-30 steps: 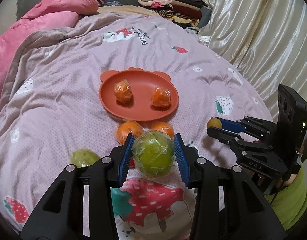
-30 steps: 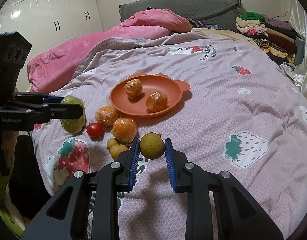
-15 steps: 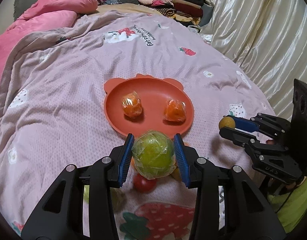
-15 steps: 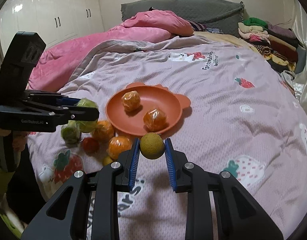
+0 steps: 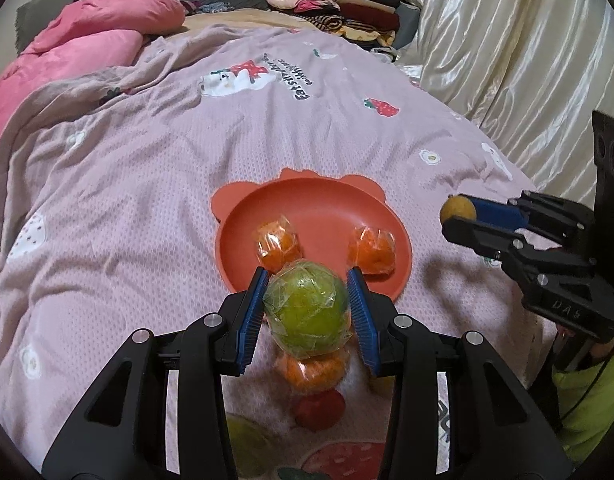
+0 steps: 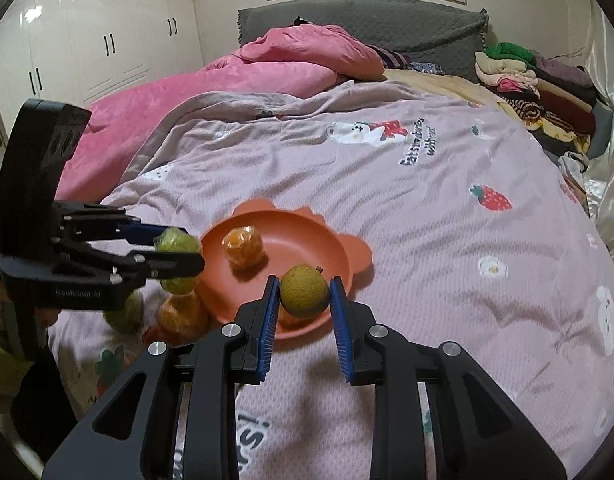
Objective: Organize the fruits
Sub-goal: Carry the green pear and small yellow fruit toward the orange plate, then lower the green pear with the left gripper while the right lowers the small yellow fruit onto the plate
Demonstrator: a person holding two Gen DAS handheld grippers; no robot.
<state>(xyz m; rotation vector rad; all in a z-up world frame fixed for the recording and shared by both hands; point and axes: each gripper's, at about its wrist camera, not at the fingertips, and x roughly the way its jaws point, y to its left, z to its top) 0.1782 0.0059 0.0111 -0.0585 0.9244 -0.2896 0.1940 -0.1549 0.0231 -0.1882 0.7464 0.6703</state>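
Observation:
An orange-red plate (image 5: pixel 319 208) (image 6: pixel 299 232) lies on the bed's mauve blanket with two plastic-wrapped oranges (image 5: pixel 277 242) (image 5: pixel 373 250) in it. My left gripper (image 5: pixel 307 308) is shut on a wrapped green fruit (image 5: pixel 307 312) (image 6: pixel 175 242), held above the plate's near rim. My right gripper (image 6: pixel 303 292) is shut on a small brownish-yellow round fruit (image 6: pixel 305 290) (image 5: pixel 458 208), over the plate's near right edge. On the blanket below the left gripper lie a wrapped orange (image 5: pixel 313 370) (image 6: pixel 183 316), a red tomato (image 5: pixel 321 408) and another green fruit (image 6: pixel 125 316).
A pink duvet (image 6: pixel 247 76) is bunched at the head of the bed. Folded clothes (image 5: pixel 339 4) are stacked at the far corner, beside a cream curtain (image 5: pixel 507 60). White wardrobes (image 6: pixel 99 40) stand beyond the bed. A green sleeve (image 5: pixel 587 408) shows at the right edge.
Both grippers have moved forward toward the plate with their fruits still gripped. The loose fruits on the blanket now lie beneath and behind the left gripper.

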